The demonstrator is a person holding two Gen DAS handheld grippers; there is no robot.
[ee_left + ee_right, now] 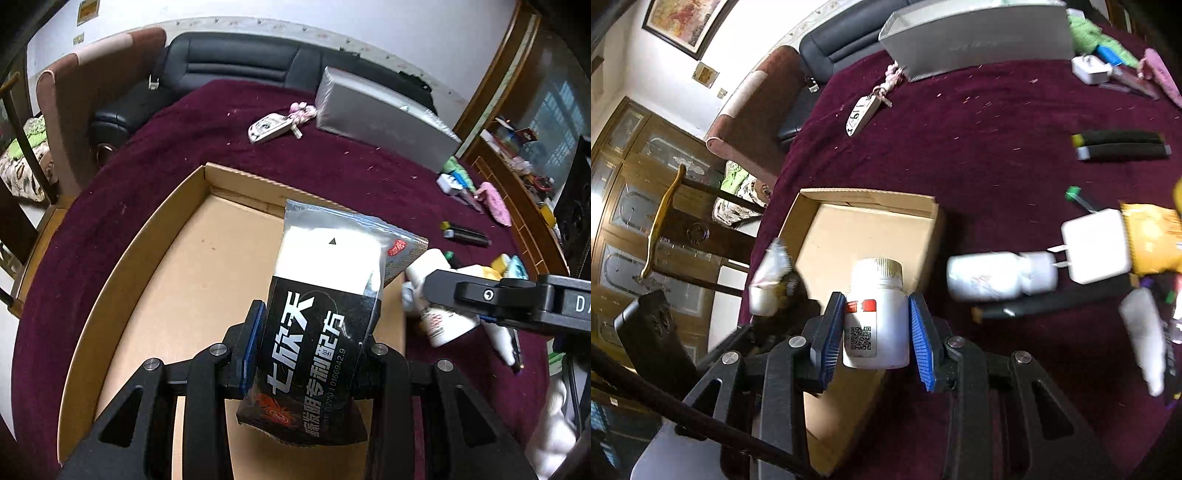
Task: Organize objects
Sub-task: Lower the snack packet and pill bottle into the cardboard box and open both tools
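While both loads hang over the cardboard box [155, 266], left tongs [314, 354] clamp the black sachet [314, 332], long axis toward the far wall; right tongs [873, 332] clamp the upright white bottle [877, 314] above the near-right corner.

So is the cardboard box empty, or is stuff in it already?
Empty, as far as shows: the cardboard box has a bare floor. The packet and white bottle are held above it; the near part is hidden.

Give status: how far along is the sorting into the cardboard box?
Done: nothing; the cardboard box looks empty. In hand: left tool grips a black sachet, right tool a white pill bottle, both over it. Left: second bottle, charger, markers.
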